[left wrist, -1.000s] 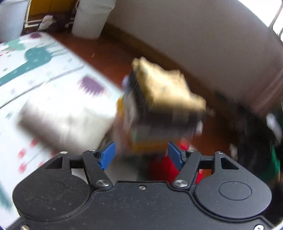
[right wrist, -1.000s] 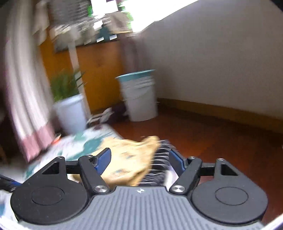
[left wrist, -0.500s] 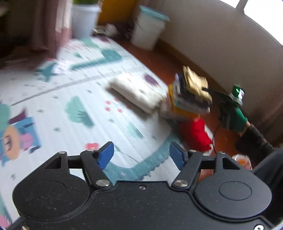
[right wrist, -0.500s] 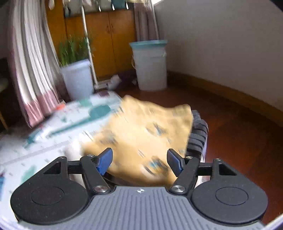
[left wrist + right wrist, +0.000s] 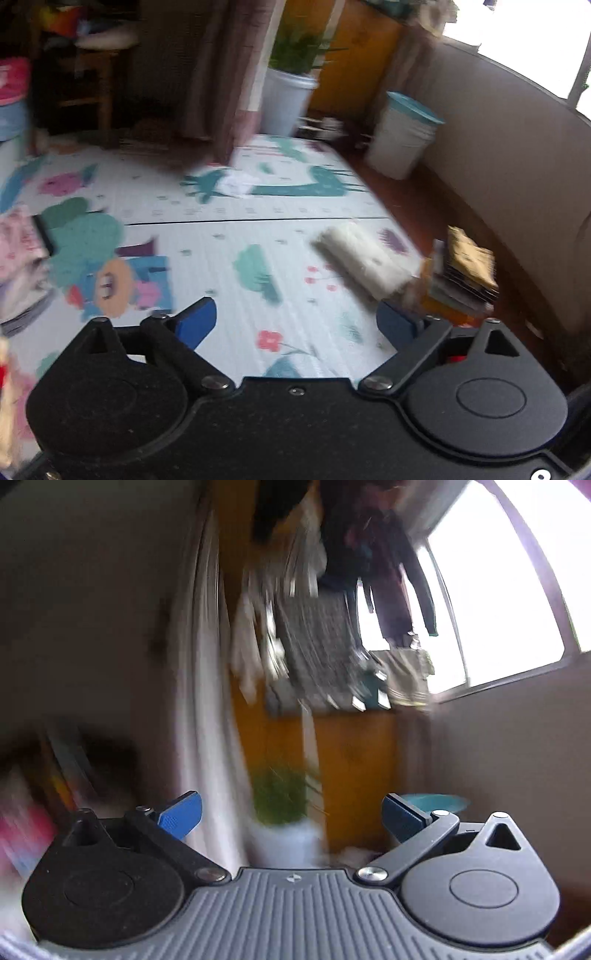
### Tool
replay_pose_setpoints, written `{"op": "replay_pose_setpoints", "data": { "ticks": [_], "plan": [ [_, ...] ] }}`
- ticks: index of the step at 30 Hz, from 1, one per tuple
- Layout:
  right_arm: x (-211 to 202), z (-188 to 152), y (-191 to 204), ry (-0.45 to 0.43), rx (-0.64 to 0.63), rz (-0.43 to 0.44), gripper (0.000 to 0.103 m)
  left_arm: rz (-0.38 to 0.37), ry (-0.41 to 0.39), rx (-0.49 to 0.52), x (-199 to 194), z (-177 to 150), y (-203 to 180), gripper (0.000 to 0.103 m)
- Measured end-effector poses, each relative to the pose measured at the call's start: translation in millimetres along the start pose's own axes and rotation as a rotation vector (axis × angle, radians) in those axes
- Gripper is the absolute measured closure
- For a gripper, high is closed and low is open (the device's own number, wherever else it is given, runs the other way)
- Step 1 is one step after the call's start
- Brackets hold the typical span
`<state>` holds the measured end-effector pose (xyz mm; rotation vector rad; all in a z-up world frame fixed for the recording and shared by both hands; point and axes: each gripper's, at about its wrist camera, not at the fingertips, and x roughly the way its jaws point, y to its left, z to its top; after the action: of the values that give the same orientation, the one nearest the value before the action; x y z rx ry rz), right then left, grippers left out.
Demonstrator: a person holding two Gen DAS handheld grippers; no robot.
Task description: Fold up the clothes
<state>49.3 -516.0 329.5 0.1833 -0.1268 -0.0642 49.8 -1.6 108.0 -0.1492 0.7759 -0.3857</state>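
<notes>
- The right gripper (image 5: 291, 812) has swung up off the stack of folded clothes (image 5: 461, 273) toward the hanging laundry (image 5: 317, 642); its jaws have just spread, nothing between them.
- The left gripper (image 5: 295, 321) has backed away over the play mat (image 5: 229, 236), jaws just opened wide, empty.
- The tan garment (image 5: 471, 254) tops the stack at the mat's edge; that item looks done.

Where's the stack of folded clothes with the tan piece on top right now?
Left wrist view, right side: the stack of folded clothes sits at the play mat's right edge, beside the folded white garment.
</notes>
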Motion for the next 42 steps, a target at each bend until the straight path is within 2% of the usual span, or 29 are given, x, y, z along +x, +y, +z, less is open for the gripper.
{"op": "replay_pose_setpoints", "data": {
  "ticks": [2, 4, 7, 9, 10, 11, 14, 15, 16, 17, 19, 20, 23, 25, 27, 29, 33, 36, 39, 42],
  "plan": [
    [6, 31, 13, -0.006, 0.2, 0.088, 0.0, 0.034, 0.014, -0.031, -4, 7, -1, 0.0],
    [13, 43, 44, 0.105, 0.265, 0.173, 0.0, 0.024, -0.012, -0.053, -11, 9, 2, 0.0],
    [20, 5, 96, 0.265, 0.283, 0.254, 0.0, -0.001, -0.027, -0.074, -15, 8, 7, 0.0],
    [7, -52, 134, 0.392, 0.275, 0.259, 0.0, -0.023, -0.021, -0.085, -15, 6, 11, 0.0],
    [1, -85, 151, 0.477, 0.248, 0.246, 0.0, -0.046, 0.021, -0.093, -8, 2, 13, 0.0],
    [-7, -123, 165, 0.577, 0.211, 0.223, 0.0, -0.033, 0.065, -0.096, -3, -3, 15, 0.0],
    [-19, -236, 196, 0.87, 0.109, 0.166, 0.0, 0.082, 0.156, -0.05, 21, -27, 12, 0.0],
    [-22, -267, 203, 0.983, 0.096, 0.135, 0.0, 0.135, 0.174, -0.005, 27, -35, 8, 0.0],
    [-23, -283, 214, 1.047, 0.08, 0.139, 0.0, 0.188, 0.191, 0.039, 33, -44, 4, 0.0],
    [-33, -292, 228, 1.052, 0.05, 0.177, 0.0, 0.236, 0.205, 0.081, 39, -52, 0, 0.0],
    [-45, -310, 248, 1.025, -0.09, 0.191, 0.0, 0.283, 0.207, 0.141, 42, -63, -4, 0.0],
    [-42, -320, 254, 1.063, -0.135, 0.195, 0.0, 0.303, 0.208, 0.162, 44, -67, -5, 0.0],
    [-29, -335, 255, 1.108, -0.079, 0.179, 0.0, 0.345, 0.174, 0.093, 40, -72, 11, 0.0],
    [-37, -344, 258, 1.12, -0.116, 0.155, 0.0, 0.412, 0.156, 0.094, 38, -78, 16, 0.0],
    [-51, -354, 259, 1.126, -0.135, 0.13, 0.0, 0.447, 0.17, 0.112, 38, -83, 18, 0.0],
    [-93, -361, 263, 1.126, -0.159, 0.103, 0.0, 0.453, 0.191, 0.103, 41, -89, 19, 0.0],
    [-101, -378, 264, 1.172, -0.149, 0.081, 0.0, 0.468, 0.242, 0.093, 49, -101, 21, 0.0],
    [-108, -382, 267, 1.188, -0.149, 0.079, 0.0, 0.462, 0.281, 0.031, 53, -112, 26, 0.0],
    [-114, -388, 268, 1.207, -0.155, 0.072, 0.0, 0.444, 0.296, -0.021, 53, -117, 31, 0.0],
    [-120, -395, 267, 1.235, -0.157, 0.06, 0.0, 0.435, 0.279, -0.018, 46, -118, 24, 0.0]
  ]
}}
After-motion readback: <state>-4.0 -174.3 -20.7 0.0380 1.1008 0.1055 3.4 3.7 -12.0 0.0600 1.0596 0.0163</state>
